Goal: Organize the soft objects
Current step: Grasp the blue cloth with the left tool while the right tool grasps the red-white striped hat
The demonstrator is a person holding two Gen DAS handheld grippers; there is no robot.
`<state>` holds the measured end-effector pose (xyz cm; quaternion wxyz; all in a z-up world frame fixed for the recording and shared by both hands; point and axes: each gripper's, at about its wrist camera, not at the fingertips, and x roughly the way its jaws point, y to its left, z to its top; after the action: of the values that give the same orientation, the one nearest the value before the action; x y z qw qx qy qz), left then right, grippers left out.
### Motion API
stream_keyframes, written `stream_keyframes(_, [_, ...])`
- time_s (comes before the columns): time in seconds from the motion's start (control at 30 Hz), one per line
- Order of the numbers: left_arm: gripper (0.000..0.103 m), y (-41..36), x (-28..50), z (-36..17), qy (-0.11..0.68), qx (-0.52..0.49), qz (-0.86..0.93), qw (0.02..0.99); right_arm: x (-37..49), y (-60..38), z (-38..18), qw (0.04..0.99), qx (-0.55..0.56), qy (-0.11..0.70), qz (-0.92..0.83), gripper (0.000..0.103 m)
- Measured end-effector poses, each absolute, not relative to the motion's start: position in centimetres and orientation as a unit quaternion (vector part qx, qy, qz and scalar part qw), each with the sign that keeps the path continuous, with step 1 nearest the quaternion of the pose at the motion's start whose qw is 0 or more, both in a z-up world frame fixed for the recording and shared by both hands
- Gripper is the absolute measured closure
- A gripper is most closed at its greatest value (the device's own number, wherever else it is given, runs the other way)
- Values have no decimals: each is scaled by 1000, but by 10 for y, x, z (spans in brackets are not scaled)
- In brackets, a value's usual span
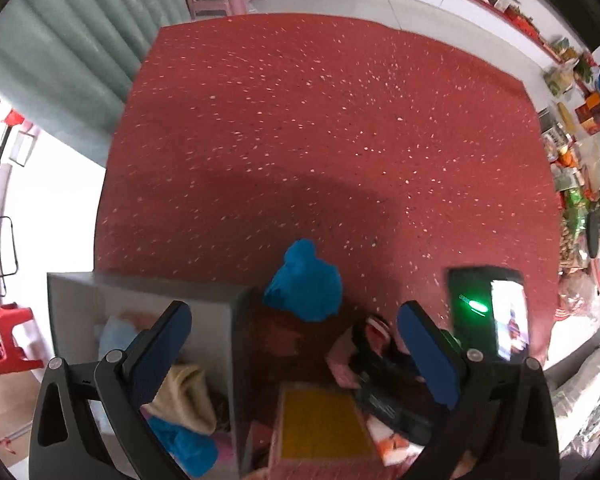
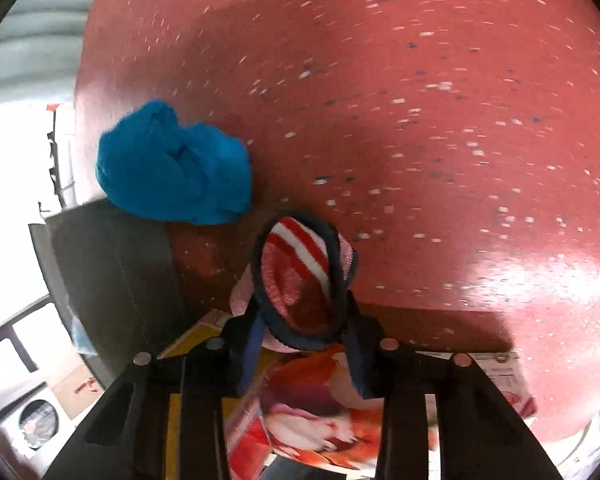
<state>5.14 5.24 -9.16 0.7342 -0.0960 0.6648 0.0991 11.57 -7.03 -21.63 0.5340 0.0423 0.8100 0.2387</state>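
The right gripper (image 2: 302, 344) is clamped on a red-and-white striped soft item with a dark trim (image 2: 300, 264), which is pinched between the two blue-padded fingers (image 2: 252, 354). Pale pink fuzzy fabric shows around the striped piece, and it is not clear whether that belongs to the same item. The bundle sits at the near edge of the red speckled tabletop (image 2: 420, 100), just above a printed box (image 2: 320, 420) with a red-and-orange picture on it.

A crumpled blue cloth (image 2: 172, 164) lies on the tabletop to the left of the held item, apart from it, touching the upper corner of a grey fabric bin (image 2: 116, 264).

The left gripper (image 1: 292, 344) hangs over the near edge of the tabletop with its fingers spread wide and nothing between the pads. Below its left finger the bin (image 1: 140, 292) stands open, with a beige cloth (image 1: 188, 396) and another blue cloth (image 1: 184, 444) inside. A phone (image 1: 508, 312) with a lit screen lies near the right edge.
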Motion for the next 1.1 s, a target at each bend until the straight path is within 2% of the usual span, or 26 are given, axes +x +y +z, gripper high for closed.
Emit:
stream_keyframes(0.43, [0, 25, 103, -200, 760, -87, 101, 636, 138, -171, -189, 575, 116, 780, 221, 66])
stream_keyframes(0.63, [1, 17, 112, -222, 786, -64, 109, 605, 137, -191, -189, 572, 132, 778, 225, 66])
stream_keyframes(0.7, [7, 10, 115, -226, 792, -57, 105, 599, 146, -203, -186, 573, 134, 776, 226, 66])
stream_keyframes(0.8, [26, 1, 119, -232, 800, -48, 102, 589, 148, -198, -183, 574, 140, 774, 228, 66])
stream_keyframes(0.9, [54, -1, 116, -242, 811, -55, 102, 574, 150, -206, -181, 578, 141, 770, 230, 66])
stream_keyframes(0.97, [80, -2, 114, -247, 813, -78, 95, 569, 148, -209, -175, 581, 141, 767, 232, 66])
stream_keyframes(1.1, [90, -6, 116, -244, 806, -80, 78, 582, 147, -214, -172, 590, 135, 762, 230, 66])
